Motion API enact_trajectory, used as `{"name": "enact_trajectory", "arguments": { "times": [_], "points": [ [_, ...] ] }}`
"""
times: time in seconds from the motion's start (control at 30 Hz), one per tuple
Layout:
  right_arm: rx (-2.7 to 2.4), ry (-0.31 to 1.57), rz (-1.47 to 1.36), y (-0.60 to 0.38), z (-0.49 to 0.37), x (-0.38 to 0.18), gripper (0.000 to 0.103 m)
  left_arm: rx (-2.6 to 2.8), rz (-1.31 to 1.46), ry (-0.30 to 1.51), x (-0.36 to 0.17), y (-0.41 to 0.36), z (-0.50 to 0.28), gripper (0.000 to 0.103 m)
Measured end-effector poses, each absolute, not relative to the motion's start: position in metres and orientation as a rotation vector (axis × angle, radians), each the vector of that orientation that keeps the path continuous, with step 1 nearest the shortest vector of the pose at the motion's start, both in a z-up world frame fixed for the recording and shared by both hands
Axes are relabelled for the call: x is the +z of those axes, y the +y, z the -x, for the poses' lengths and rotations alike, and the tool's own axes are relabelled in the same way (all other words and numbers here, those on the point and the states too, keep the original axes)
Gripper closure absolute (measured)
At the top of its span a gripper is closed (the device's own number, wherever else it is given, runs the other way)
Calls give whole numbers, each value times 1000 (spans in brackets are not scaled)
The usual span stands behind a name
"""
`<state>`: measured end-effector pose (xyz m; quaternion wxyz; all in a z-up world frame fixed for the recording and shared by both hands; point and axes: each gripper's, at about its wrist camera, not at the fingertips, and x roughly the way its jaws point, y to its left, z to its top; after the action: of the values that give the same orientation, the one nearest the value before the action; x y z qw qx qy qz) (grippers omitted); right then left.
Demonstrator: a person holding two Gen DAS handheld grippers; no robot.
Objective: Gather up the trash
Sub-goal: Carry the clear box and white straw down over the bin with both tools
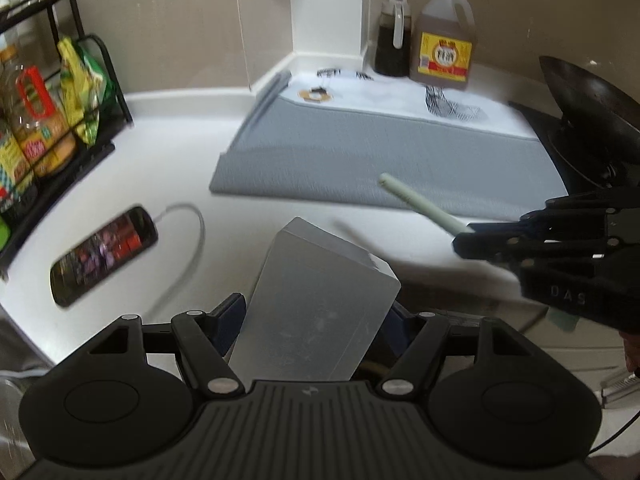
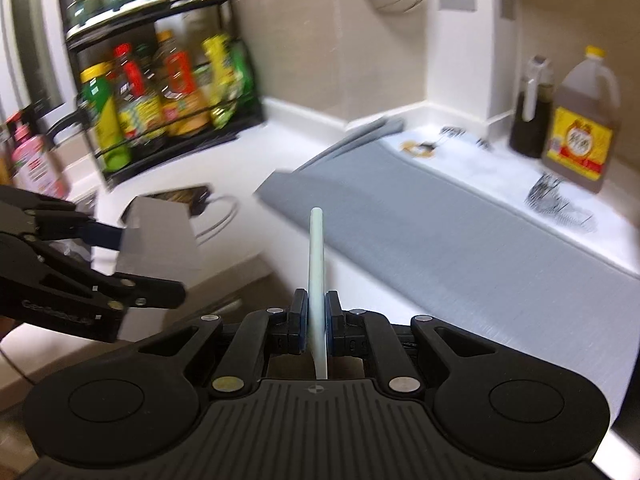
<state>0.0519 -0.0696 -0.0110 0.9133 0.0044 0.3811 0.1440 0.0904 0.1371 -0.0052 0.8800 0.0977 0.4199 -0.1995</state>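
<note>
Left tongs (image 1: 316,312) grip a box (image 1: 316,304), right tongs (image 2: 317,312) pinch a straw (image 2: 316,264). Tilted box might slip; phone (image 1: 104,256) sits lower left.

Phone (image 1: 105,255) left of mat (image 1: 384,160), rack (image 1: 60,92) seemingly behind.

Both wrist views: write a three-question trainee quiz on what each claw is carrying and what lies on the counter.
1. True or false: the right claw is shut on a pale straw.
2. What does the left claw hold? A) a phone B) a grey box C) an oil jug
3. Fill in: the phone lies on the white counter with a ____ plugged into it.

Key: 1 true; 2 B; 3 cable.
</note>
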Motion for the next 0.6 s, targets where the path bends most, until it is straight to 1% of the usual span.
{"name": "enact_trajectory", "arguments": {
  "times": [0.27, 0.6],
  "points": [
    [381, 882, -1, -49, -32, -27, 93, -391, -209, 946, -26, 147, -68, 27],
    [421, 993, 34, -33, -27, -63, 93, -385, -229, 1036, -58, 147, -51, 27]
  ]
}}
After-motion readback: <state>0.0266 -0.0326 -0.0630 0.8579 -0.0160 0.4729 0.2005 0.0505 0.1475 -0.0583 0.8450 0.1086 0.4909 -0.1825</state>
